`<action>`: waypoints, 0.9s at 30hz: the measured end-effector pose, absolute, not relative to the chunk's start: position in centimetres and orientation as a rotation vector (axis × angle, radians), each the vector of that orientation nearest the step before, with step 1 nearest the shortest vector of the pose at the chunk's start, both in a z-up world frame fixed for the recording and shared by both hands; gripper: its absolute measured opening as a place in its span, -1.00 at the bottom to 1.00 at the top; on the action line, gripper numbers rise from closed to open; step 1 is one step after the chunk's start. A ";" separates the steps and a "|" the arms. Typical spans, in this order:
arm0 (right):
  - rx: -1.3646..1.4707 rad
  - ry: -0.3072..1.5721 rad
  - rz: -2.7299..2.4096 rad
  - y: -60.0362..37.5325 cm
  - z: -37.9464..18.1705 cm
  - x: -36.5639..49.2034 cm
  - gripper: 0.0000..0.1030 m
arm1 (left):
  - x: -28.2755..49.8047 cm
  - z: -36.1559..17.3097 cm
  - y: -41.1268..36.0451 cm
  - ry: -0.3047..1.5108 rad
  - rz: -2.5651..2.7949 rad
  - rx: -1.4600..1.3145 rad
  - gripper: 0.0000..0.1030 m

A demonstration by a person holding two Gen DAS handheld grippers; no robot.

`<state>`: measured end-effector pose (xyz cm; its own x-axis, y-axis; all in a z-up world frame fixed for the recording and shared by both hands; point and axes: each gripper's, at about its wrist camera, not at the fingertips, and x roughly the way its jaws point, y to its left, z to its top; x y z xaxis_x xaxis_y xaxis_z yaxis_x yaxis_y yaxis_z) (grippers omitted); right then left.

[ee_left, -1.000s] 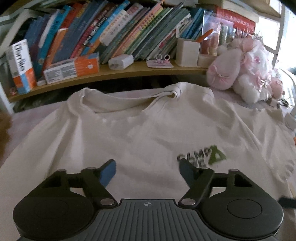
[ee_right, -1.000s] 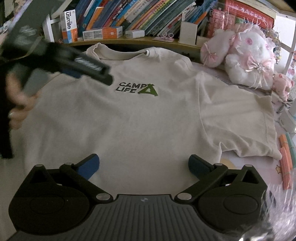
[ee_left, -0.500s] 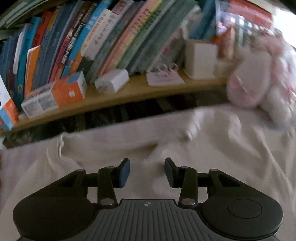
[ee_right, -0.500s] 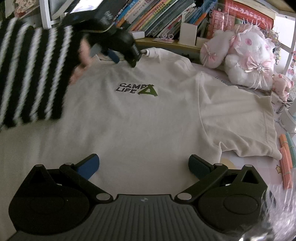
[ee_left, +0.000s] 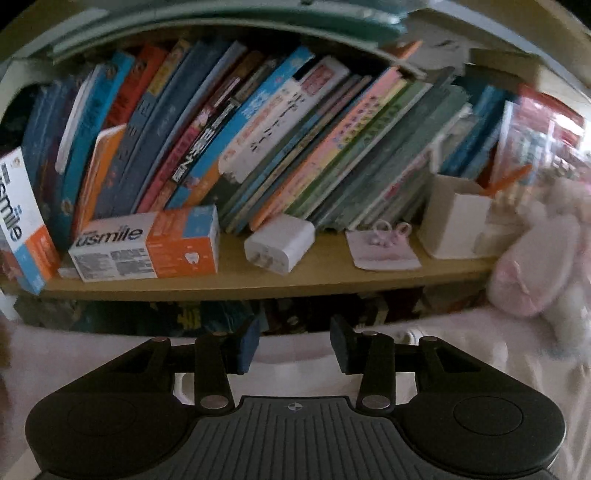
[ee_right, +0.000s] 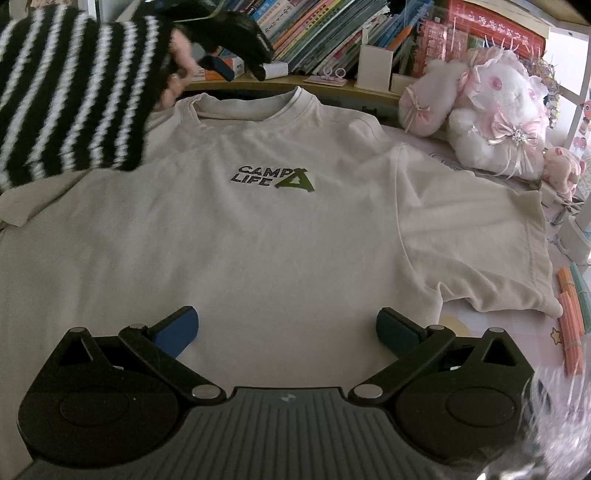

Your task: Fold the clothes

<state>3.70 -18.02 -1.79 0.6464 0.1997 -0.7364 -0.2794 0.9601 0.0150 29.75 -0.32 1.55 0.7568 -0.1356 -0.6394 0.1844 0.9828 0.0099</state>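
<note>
Right wrist view: cream cotton T-shirt lies flat, collar far, hem near. Left gripper, fingers partly apart and empty, hovers at the far-left shoulder; right gripper, fingers spread wide, hangs over the hem.

- A cream T-shirt lies flat, front up, with "CAMP LIFE" printed on the chest.
- The right gripper hovers over its lower part, jaws wide apart, nothing between them.
- The left gripper, held by a hand in a striped sleeve, is above the collar's left side.
- A plush toy sits beside the right shoulder, below a shelf of books.
</note>
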 end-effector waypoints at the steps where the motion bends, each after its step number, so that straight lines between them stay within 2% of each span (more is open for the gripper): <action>1: -0.103 0.824 0.272 -18.0 -1.8 3.7 1.00 | 29.1 1.6 -0.4 0.686 -0.191 0.091 -0.20; 8: -0.102 0.823 0.272 -17.9 -1.8 3.7 1.00 | 24.3 1.0 -2.6 0.646 -0.326 0.201 -0.18; 14: -0.101 0.812 0.273 -18.0 -2.0 3.5 1.00 | 22.4 -0.5 -4.7 0.667 -0.429 0.179 -0.29; 18: -0.101 0.810 0.274 -18.1 -1.9 3.4 1.00 | 24.2 -1.5 -6.5 0.679 -0.415 0.151 -0.32; 21: -0.103 0.810 0.276 -18.1 -1.9 3.4 1.00 | 27.0 -2.0 -7.4 0.693 -0.380 0.101 -0.45; 27: -0.113 0.819 0.295 -18.3 -1.8 3.5 1.00 | 34.5 -3.1 -7.7 0.770 -0.260 0.005 -0.44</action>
<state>3.52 -18.25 -1.82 0.6449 0.2147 -0.7335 -0.3018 0.9533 0.0137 34.50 -7.67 -3.09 0.6873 -0.2300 -0.6890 0.2337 0.9681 -0.0900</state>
